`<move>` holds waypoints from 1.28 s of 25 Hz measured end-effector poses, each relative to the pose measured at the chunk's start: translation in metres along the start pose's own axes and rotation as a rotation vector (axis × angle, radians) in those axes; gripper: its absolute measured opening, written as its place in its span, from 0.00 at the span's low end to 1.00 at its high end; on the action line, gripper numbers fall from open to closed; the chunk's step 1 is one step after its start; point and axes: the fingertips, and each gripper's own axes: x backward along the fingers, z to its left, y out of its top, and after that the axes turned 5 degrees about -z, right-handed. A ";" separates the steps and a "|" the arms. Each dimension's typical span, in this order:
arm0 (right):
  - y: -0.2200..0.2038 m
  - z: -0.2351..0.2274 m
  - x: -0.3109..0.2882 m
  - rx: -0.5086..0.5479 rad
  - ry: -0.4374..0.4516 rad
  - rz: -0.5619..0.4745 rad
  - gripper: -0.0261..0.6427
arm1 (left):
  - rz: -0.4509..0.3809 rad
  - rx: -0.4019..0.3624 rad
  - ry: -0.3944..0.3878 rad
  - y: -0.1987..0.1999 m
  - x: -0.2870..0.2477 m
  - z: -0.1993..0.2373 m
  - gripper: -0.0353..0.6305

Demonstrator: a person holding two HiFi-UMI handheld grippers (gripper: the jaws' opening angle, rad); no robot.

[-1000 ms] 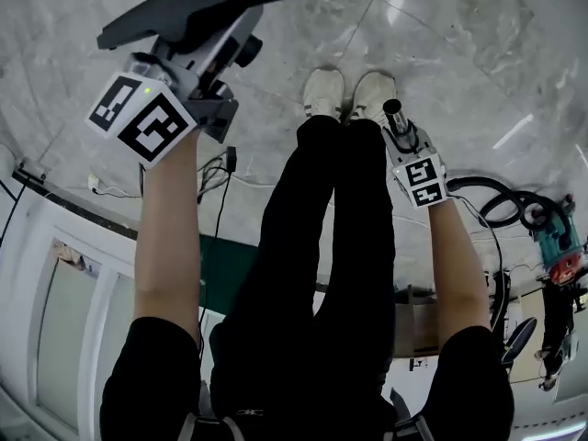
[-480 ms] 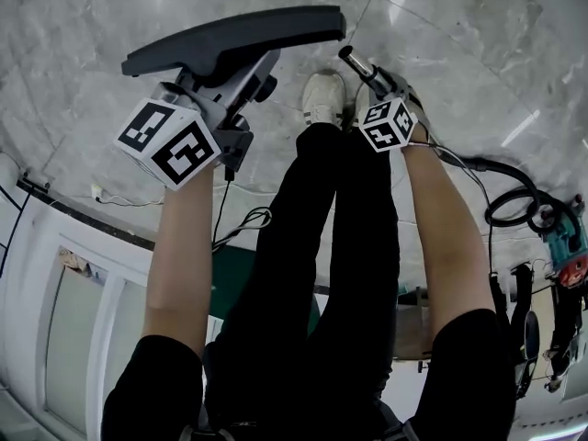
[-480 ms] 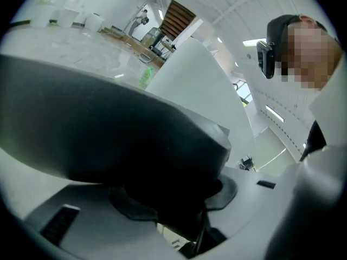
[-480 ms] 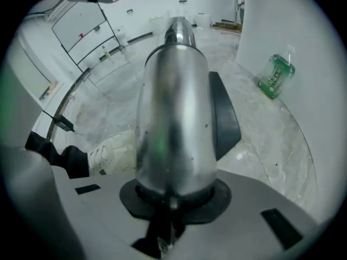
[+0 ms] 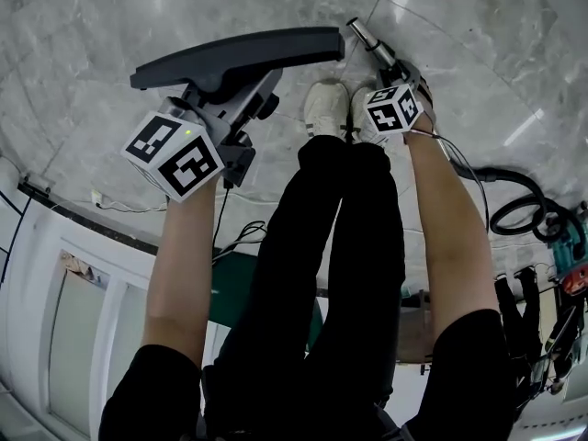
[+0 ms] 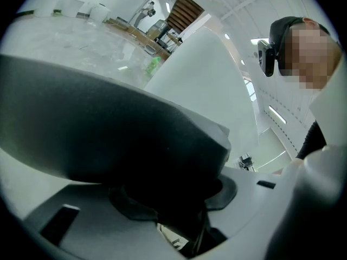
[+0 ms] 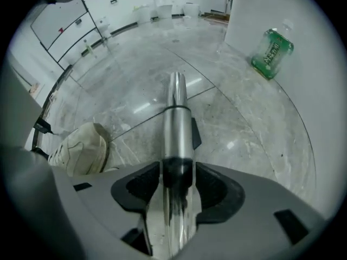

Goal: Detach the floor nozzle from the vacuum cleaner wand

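The dark grey floor nozzle (image 5: pixel 239 53) is off the wand and hangs over the marble floor, with my left gripper (image 5: pixel 234 95) shut on its neck. In the left gripper view the nozzle (image 6: pixel 97 129) fills the space above the left gripper (image 6: pixel 168 199). The silver wand (image 5: pixel 367 37) points down at the floor by the person's shoes. It lies between the jaws of my right gripper (image 5: pixel 390 67), which have just been opening. In the right gripper view the wand (image 7: pixel 176 123) runs through the right gripper (image 7: pixel 176 180), and the pads stand slightly off it.
The person's white shoes (image 5: pixel 324 95) stand just beside the wand; one shoe (image 7: pixel 81 148) shows left of it. A green bottle (image 7: pixel 271 53) lies by a white wall. A black hose (image 5: pixel 519 205) and a teal machine (image 5: pixel 570 237) sit right; cables (image 5: pixel 234 237) trail left.
Both hands have come down toward the floor. The right gripper swung the wand from beside the knees to pointing down past the shoes. The nozzle sank a little with the left gripper.
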 end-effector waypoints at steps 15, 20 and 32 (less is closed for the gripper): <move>0.132 -0.067 0.295 -0.276 -0.136 -0.419 0.07 | -0.131 -0.056 -0.039 0.089 0.033 -0.145 0.32; 0.189 -0.112 0.486 -0.432 -0.255 -0.687 0.07 | -0.231 -0.084 -0.002 0.154 0.085 -0.234 0.32; 0.212 -0.100 0.819 -0.542 -0.324 -1.102 0.06 | -0.403 -0.339 -0.088 0.264 0.239 -0.457 0.32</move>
